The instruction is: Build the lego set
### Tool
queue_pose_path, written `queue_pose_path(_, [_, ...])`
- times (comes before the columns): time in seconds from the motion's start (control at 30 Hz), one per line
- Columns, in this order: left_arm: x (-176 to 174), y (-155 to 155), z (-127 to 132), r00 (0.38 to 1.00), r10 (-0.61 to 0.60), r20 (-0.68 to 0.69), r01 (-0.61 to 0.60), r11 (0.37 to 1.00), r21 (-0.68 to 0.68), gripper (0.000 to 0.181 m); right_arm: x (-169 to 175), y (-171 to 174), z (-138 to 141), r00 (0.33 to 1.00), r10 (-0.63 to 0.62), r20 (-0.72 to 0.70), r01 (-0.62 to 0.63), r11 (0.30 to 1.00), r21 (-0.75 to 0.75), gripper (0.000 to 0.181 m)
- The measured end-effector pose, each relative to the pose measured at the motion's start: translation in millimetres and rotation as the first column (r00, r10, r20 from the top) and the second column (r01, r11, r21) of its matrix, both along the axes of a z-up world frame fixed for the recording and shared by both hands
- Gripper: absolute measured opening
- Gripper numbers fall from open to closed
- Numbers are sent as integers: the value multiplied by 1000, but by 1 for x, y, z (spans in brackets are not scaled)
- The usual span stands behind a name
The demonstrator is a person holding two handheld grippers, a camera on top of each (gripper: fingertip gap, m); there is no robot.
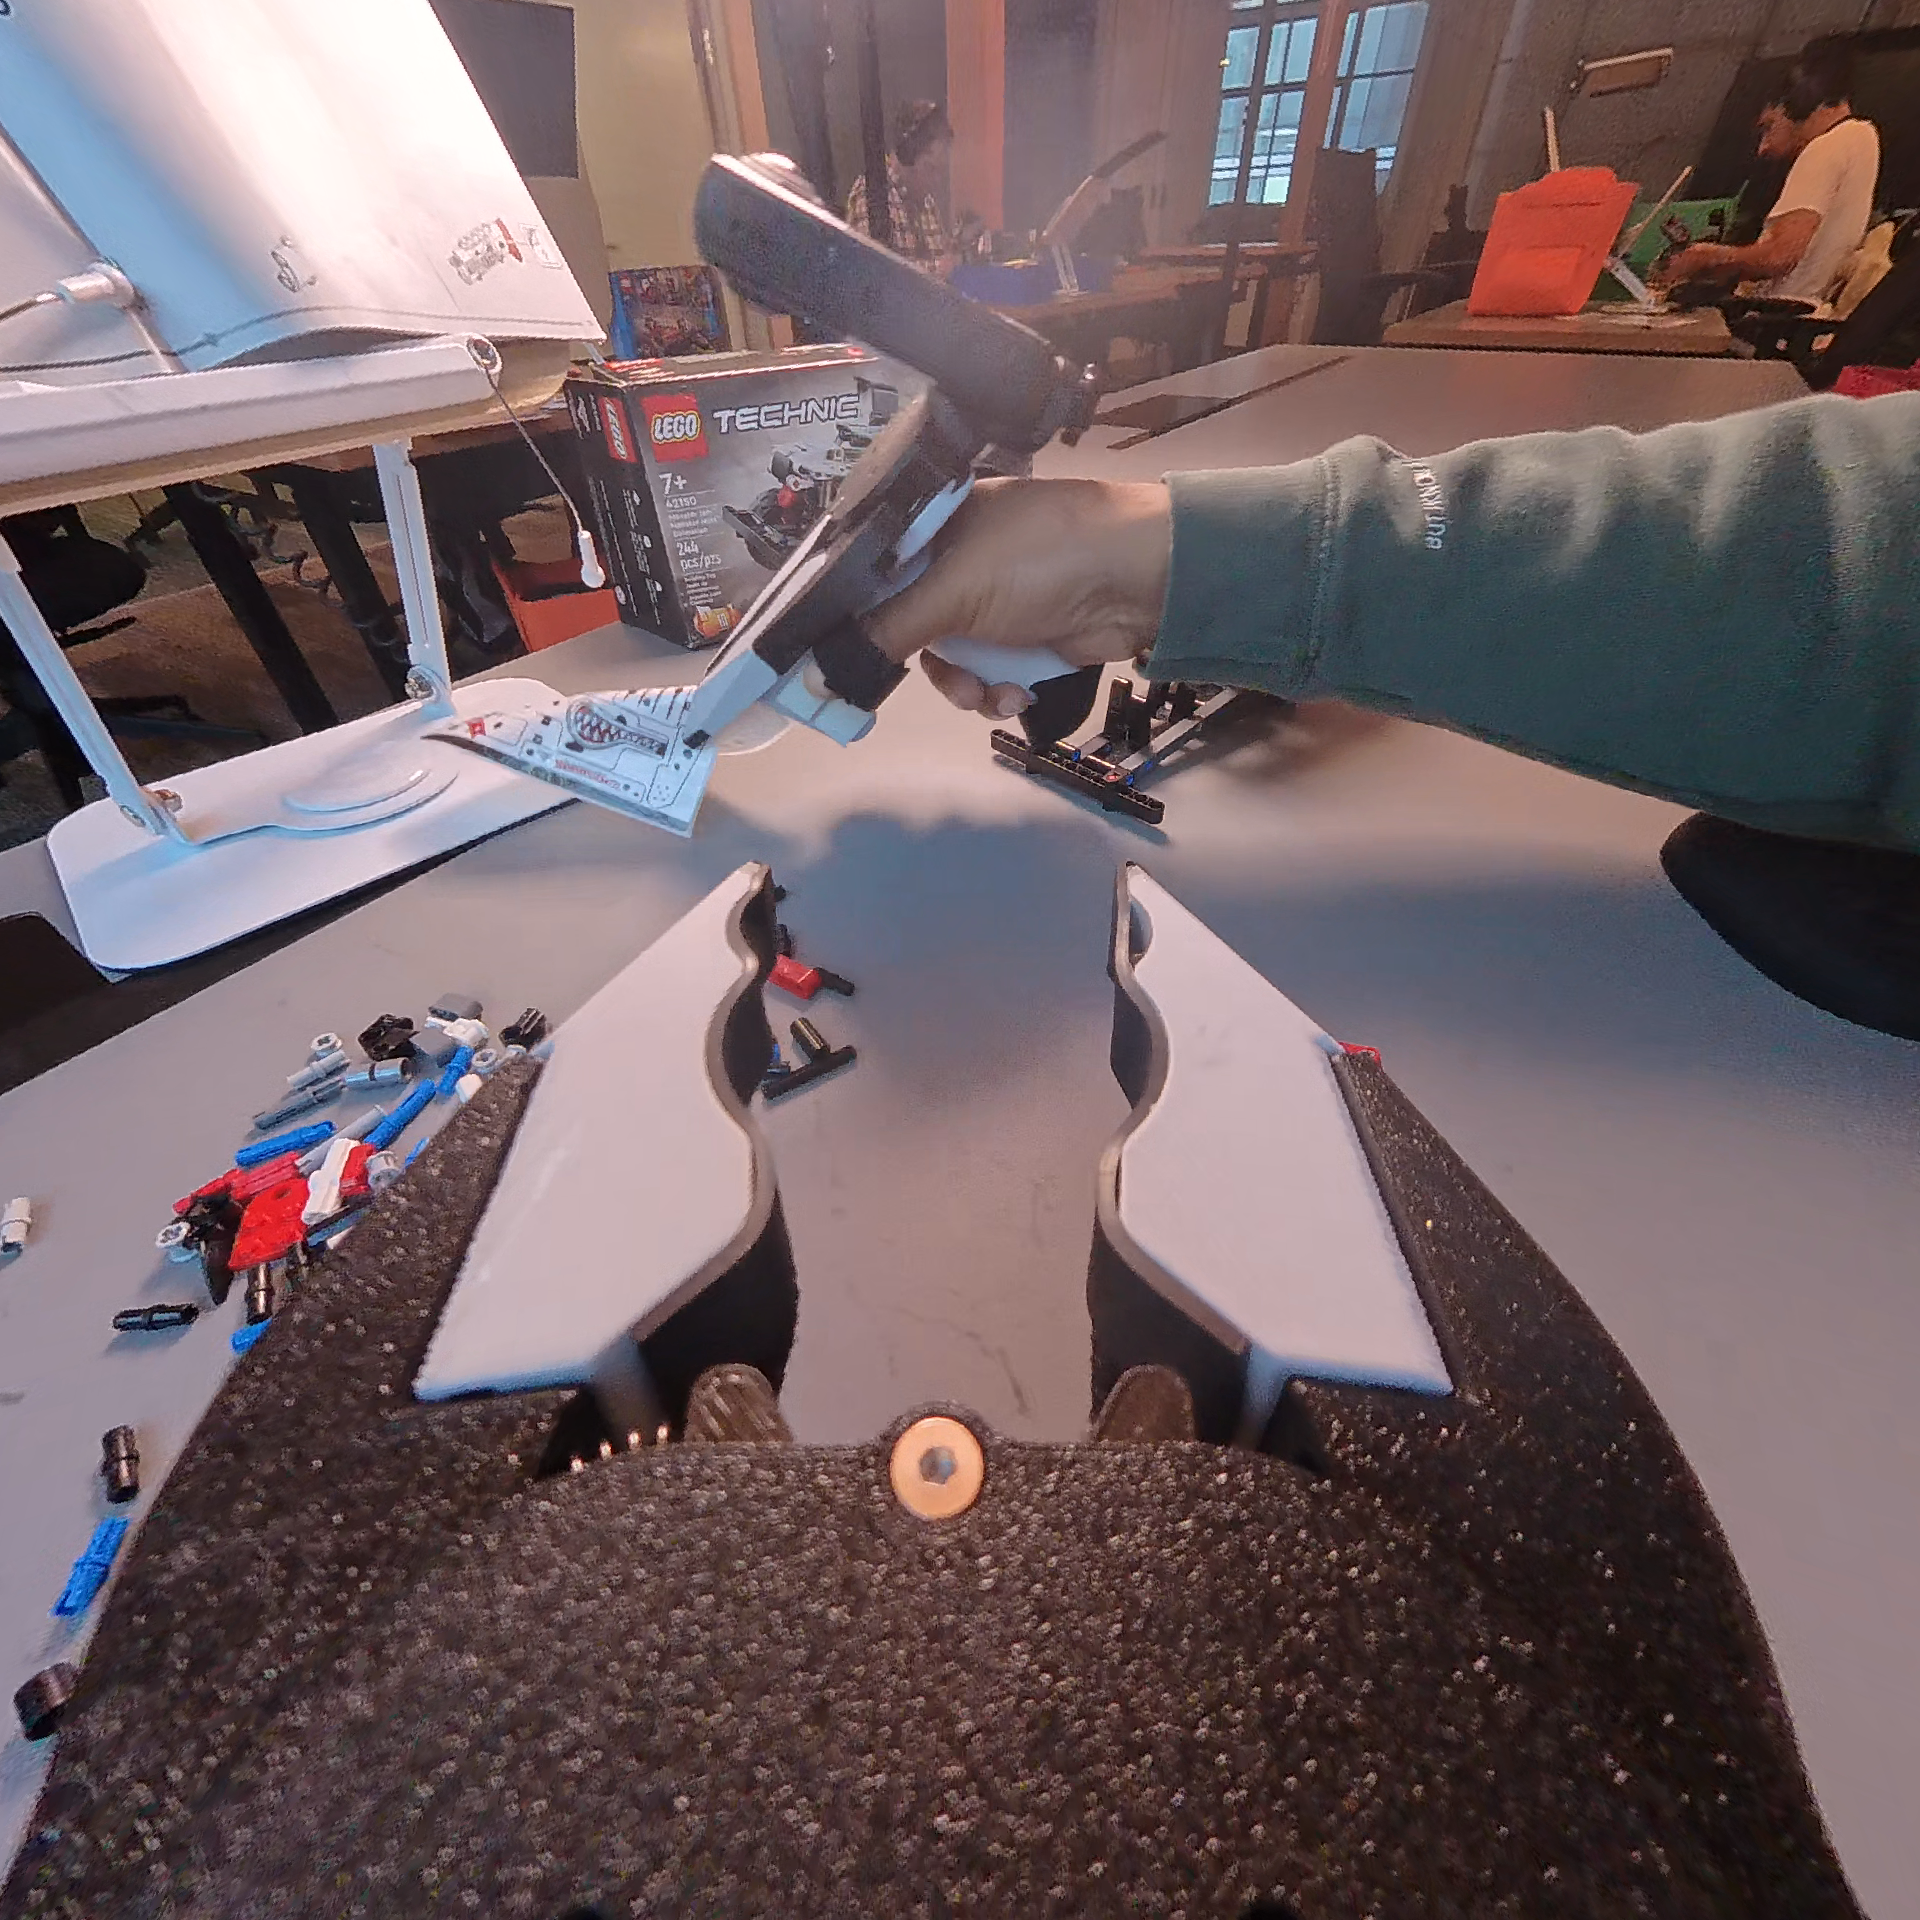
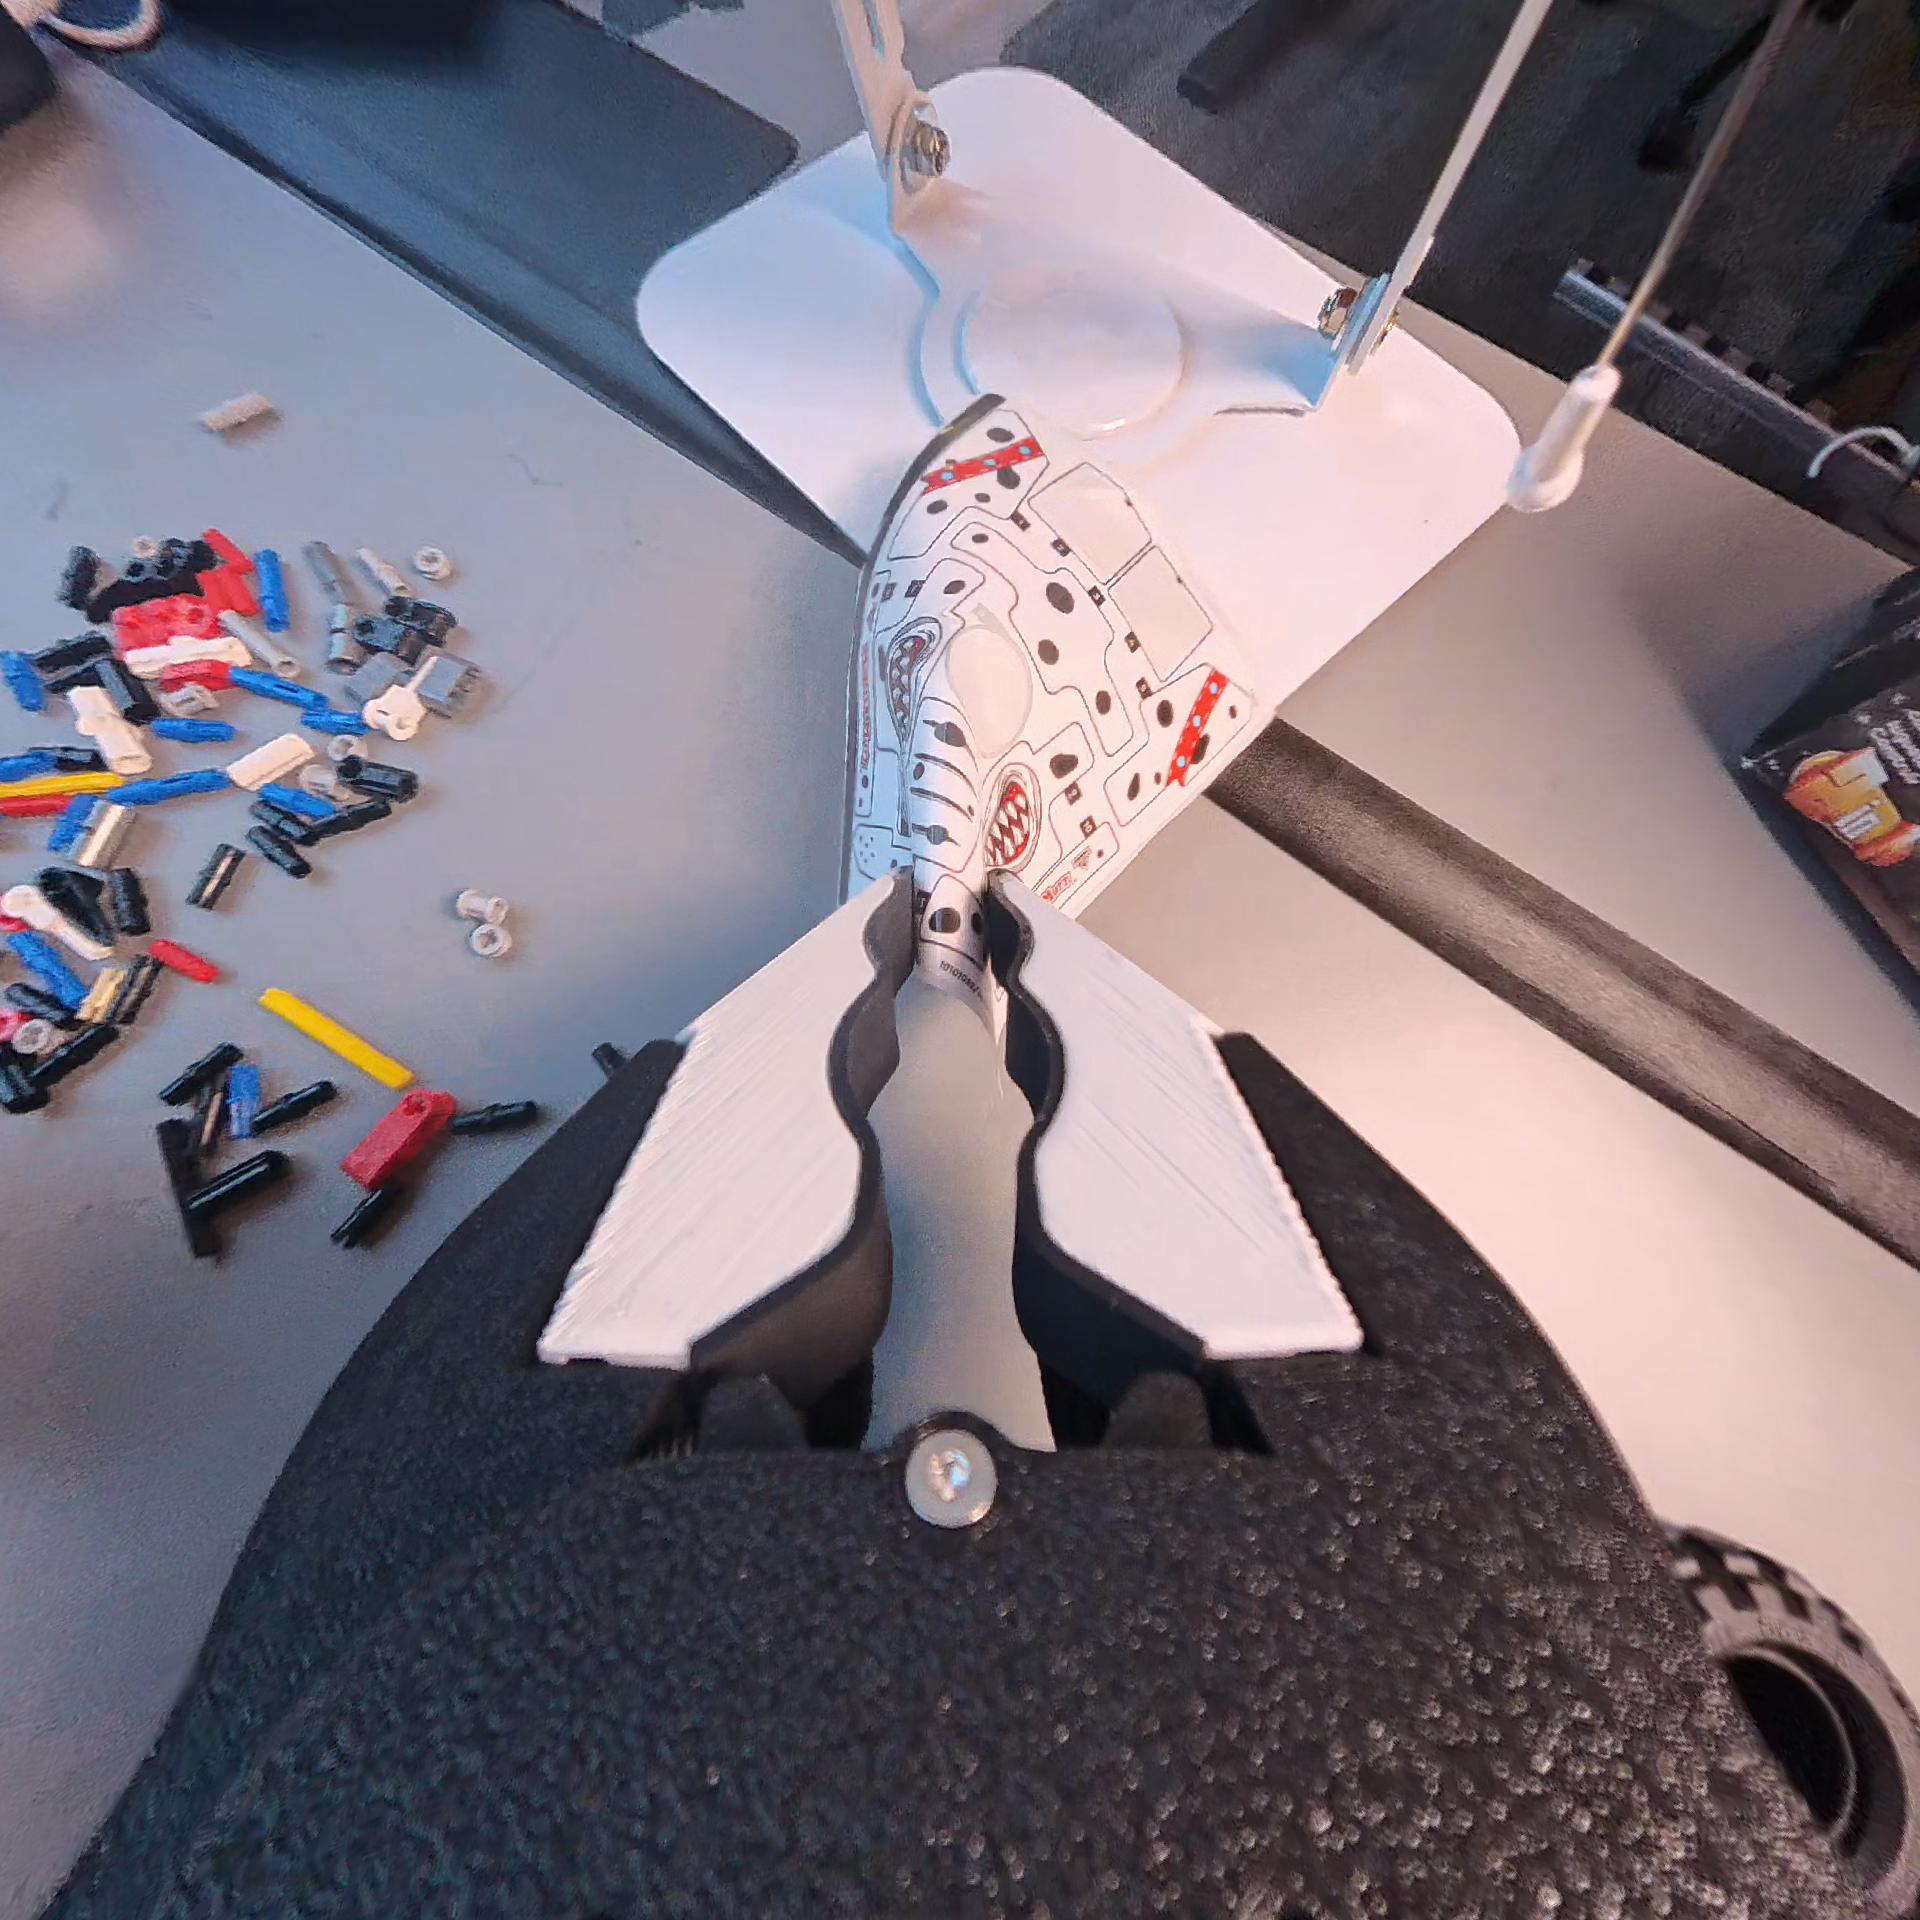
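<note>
The sticker sheet [image 2: 1023, 665] is pinched at its corner by the right tongs [image 2: 951, 914], lifted off the stand base [image 2: 1382, 488], probably for peeling. The left tongs [image 1: 940, 904] are held wide apart, empty, above the table [image 1: 1351, 1039] near the loose pieces [image 1: 312, 1143].

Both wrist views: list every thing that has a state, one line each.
left gripper: open, empty, above the table.
right gripper: shut on the sticker sheet.
sticker sheet: pinched at one edge, curled, partly over the stand base.
box: upright.
loose pieces: scattered, unassembled.
</note>
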State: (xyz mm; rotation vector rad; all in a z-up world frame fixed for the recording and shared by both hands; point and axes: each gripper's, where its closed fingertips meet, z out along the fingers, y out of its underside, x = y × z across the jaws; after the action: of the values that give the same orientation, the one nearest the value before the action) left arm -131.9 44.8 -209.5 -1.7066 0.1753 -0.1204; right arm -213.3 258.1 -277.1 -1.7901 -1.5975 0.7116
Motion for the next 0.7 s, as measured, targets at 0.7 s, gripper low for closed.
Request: queue_pose_path(0.7, [20,-2,21,803,-169,571,159,985,68,63,133,-178,85,805,410,-429,-356,912,205,12])
